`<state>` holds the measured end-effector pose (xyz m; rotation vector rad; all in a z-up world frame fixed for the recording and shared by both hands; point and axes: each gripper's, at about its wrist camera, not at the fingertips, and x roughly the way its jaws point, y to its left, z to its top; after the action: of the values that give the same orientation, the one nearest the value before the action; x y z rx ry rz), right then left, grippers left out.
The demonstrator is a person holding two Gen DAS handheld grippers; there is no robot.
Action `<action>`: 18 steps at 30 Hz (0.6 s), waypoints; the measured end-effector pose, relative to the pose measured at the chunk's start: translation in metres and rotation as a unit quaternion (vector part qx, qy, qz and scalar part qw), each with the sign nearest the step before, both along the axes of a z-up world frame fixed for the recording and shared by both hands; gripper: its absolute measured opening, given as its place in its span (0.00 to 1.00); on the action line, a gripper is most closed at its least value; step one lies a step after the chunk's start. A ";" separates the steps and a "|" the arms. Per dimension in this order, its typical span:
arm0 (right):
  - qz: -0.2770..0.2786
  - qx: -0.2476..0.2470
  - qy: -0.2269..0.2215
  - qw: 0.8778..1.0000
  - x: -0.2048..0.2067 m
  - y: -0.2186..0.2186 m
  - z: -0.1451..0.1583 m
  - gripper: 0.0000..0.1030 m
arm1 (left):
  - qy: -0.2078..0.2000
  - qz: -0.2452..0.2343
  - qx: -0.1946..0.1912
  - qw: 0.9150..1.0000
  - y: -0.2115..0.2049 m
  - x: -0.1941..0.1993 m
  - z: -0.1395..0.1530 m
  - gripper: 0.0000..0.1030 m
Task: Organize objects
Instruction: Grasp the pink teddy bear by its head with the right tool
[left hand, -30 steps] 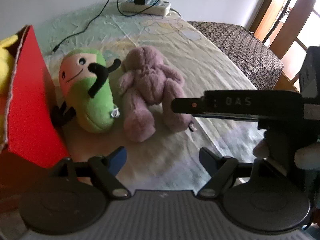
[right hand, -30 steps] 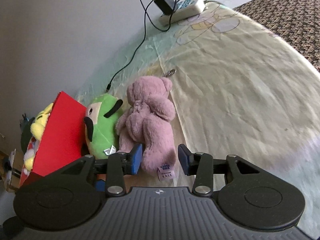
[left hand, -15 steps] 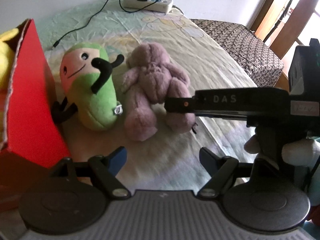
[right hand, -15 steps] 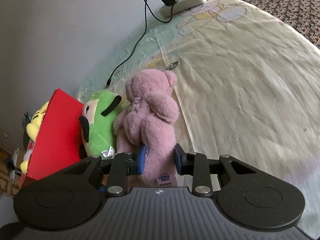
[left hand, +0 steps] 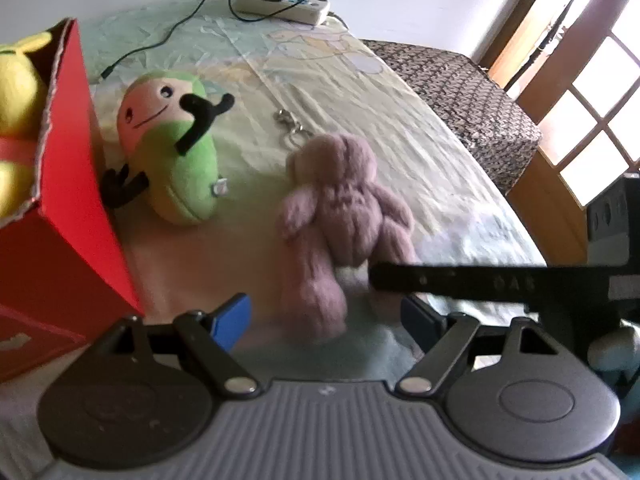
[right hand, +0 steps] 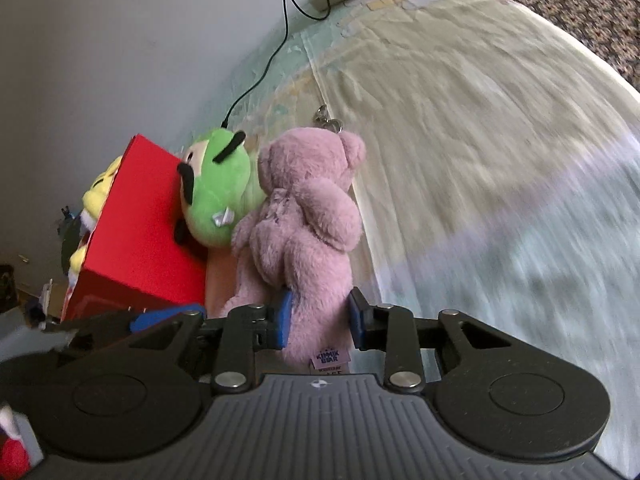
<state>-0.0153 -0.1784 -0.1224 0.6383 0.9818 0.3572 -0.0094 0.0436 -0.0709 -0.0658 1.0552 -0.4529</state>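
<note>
Right hand-held gripper [right hand: 318, 322] is clamped on the pink bear [right hand: 306, 220] by one leg, lower centre of the right wrist frame; blue pads press the plush on both sides. The bear looks partly lifted off the bed [right hand: 480, 120], its keychain clip [right hand: 329, 118] trailing from the head, but blur makes that hard to confirm.

Left hand-held gripper [left hand: 326, 316] has its fingers wide apart and holds nothing, bottom centre of the left wrist frame, near the bear's feet.

Progress, as a judgement:
- Red box [left hand: 68, 200], left edge of frame, already holds a yellow plush [left hand: 16, 80]. That one looks done.
- Pink bear: grasped, not yet in the box.
- Green plush [left hand: 172, 152]: lying on the bed, touching the box's side wall, untouched.

Left to do: move the bear over the open top of the box and release, then the green one. Power strip [left hand: 284, 0] and cable at the top of the frame probably aren't part of this.
</note>
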 end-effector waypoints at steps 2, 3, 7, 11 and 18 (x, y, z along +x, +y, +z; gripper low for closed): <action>0.004 0.002 0.004 1.000 -0.007 -0.003 0.000 0.31 | -0.001 -0.003 -0.004 1.000 -0.002 0.000 0.000 0.80; 0.006 0.004 0.006 1.000 -0.008 -0.004 0.000 0.34 | -0.001 -0.005 -0.005 1.000 -0.004 0.001 0.001 0.80; -0.027 0.014 -0.004 1.000 -0.008 -0.016 0.004 0.47 | -0.006 -0.013 0.001 1.000 -0.011 0.003 0.001 0.81; -0.080 0.035 -0.011 0.996 0.005 -0.031 0.002 0.54 | -0.013 -0.020 0.006 1.000 -0.020 0.010 0.001 0.87; -0.053 0.067 0.001 0.996 0.041 -0.013 -0.011 0.53 | -0.005 -0.052 0.025 0.998 -0.039 0.020 -0.009 0.90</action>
<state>0.0258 -0.1919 -0.1335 0.8098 0.9263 0.3305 0.0106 0.0042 -0.0799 0.0347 1.0636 -0.5197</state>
